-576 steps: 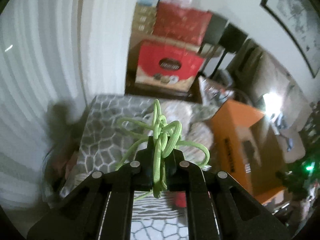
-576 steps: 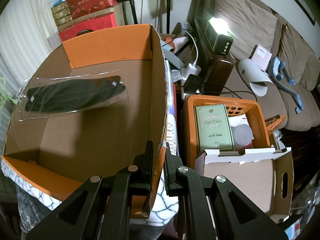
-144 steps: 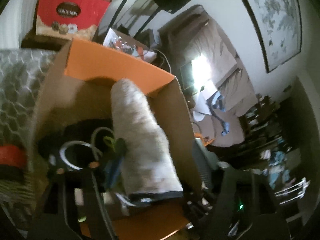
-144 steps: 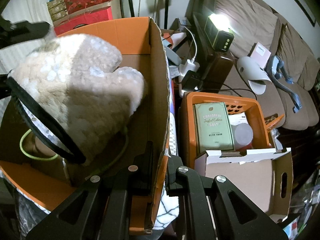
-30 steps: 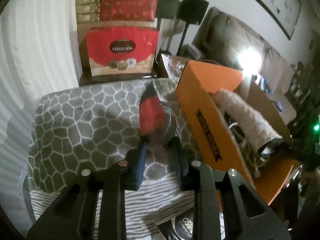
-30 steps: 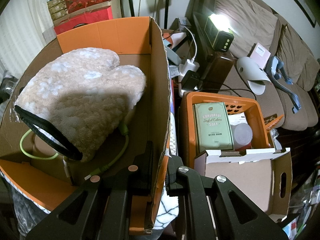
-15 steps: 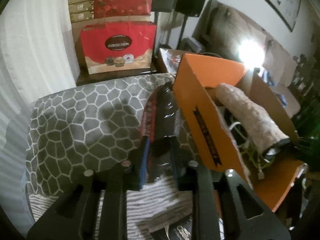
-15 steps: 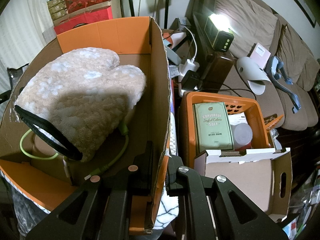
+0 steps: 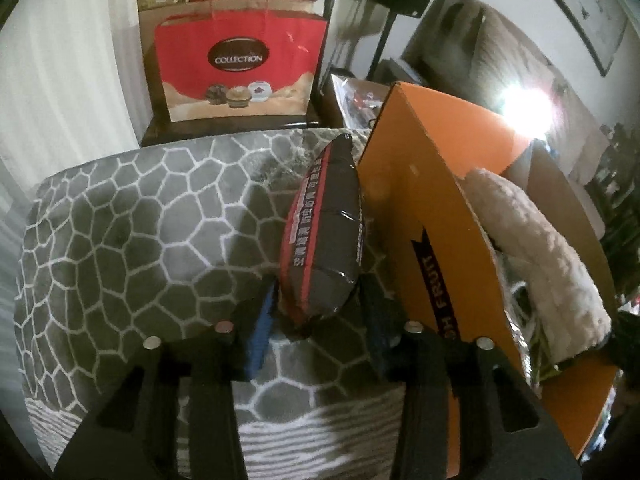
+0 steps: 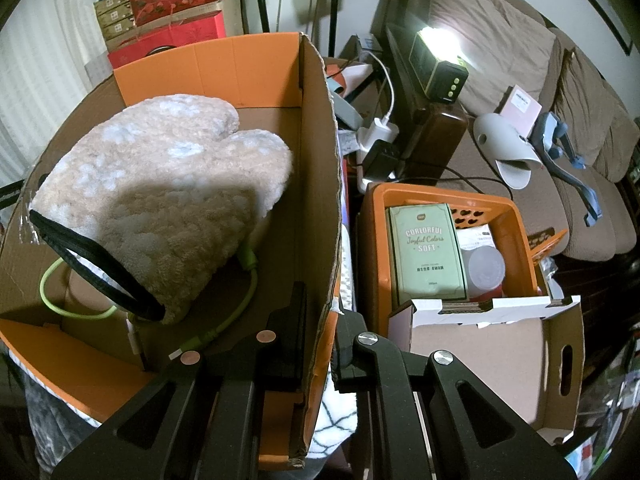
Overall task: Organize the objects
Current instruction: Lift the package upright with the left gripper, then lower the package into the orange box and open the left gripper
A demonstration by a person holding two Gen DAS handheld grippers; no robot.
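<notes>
A dark packet with a red edge (image 9: pixel 326 232) lies on the grey honeycomb blanket (image 9: pixel 120 220), against the orange cardboard box (image 9: pixel 432 208). My left gripper (image 9: pixel 318 312) straddles the packet's near end. Its jaws are opening and the pads do not press on the packet. A fluffy beige mitt (image 9: pixel 536 248) sticks up from the box. In the right wrist view my right gripper (image 10: pixel 320 320) is shut on the box's right wall (image 10: pixel 320 160). Inside the box lie the mitt (image 10: pixel 160 184) and a green cord (image 10: pixel 240 304).
A red gift bag (image 9: pixel 236 68) and stacked boxes stand behind the blanket. Right of the box are an orange crate (image 10: pixel 516 216) holding a green carton (image 10: pixel 426 252), a white cardboard box (image 10: pixel 492 352), a lit lamp (image 10: pixel 440 64) and a cluttered sofa (image 10: pixel 500 52).
My left gripper has moved forward and down onto the packet while its jaws widened; the packet's near end now sits between the fingers. The right gripper has not moved.
</notes>
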